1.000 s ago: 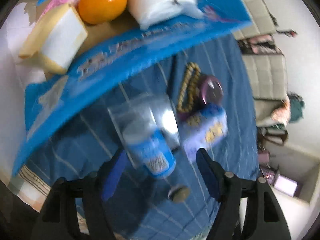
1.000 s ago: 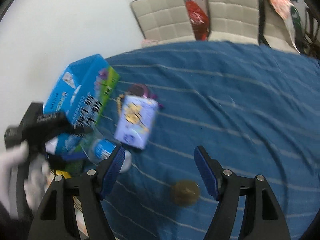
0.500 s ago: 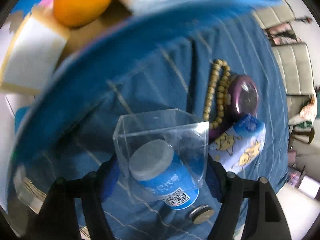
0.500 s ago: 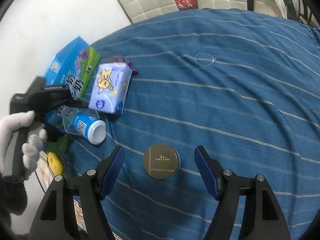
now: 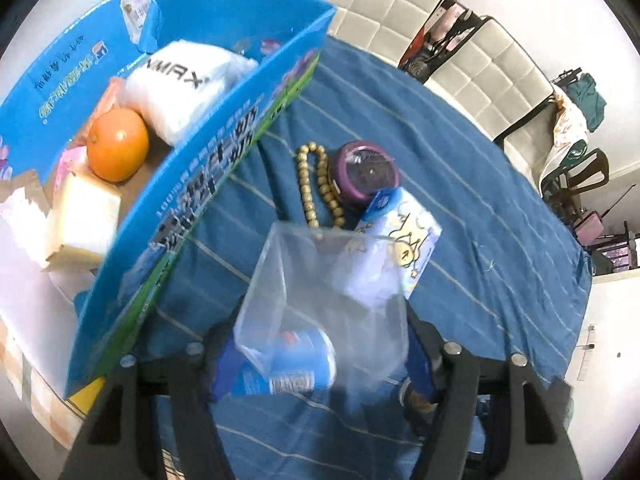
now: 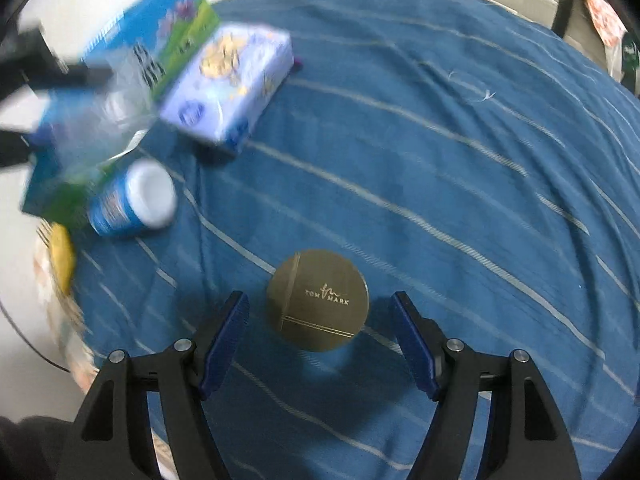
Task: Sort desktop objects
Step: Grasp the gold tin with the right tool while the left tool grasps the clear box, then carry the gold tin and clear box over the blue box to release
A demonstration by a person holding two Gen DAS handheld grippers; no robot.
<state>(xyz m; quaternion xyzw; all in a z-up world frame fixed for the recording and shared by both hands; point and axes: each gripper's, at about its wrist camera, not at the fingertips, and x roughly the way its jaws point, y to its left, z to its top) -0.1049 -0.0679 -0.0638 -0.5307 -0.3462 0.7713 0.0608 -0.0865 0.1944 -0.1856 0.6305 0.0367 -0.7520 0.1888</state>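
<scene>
My left gripper [image 5: 320, 352] is shut on a clear plastic box [image 5: 324, 300] and holds it above the blue striped cloth, beside the open blue carton [image 5: 224, 148]. A blue bottle with a white cap [image 5: 280, 368] lies on the cloth under the box; it also shows in the right wrist view [image 6: 132, 200]. My right gripper [image 6: 318, 340] is open, its fingers either side of a round gold tin [image 6: 318, 300] lying flat on the cloth. A lilac tissue pack [image 6: 232, 84] lies near the carton [image 6: 132, 60].
The carton holds an orange [image 5: 117, 150], a white pack [image 5: 188, 84] and a cream box [image 5: 80, 220]. A wooden bead string [image 5: 316, 184] and a purple round case [image 5: 366, 176] lie behind the tissue pack [image 5: 396, 256]. Chairs [image 5: 488, 76] stand beyond the table.
My left gripper has lifted the clear box off the blue bottle, which stays lying on the cloth. My right gripper has moved down, closer to the gold tin.
</scene>
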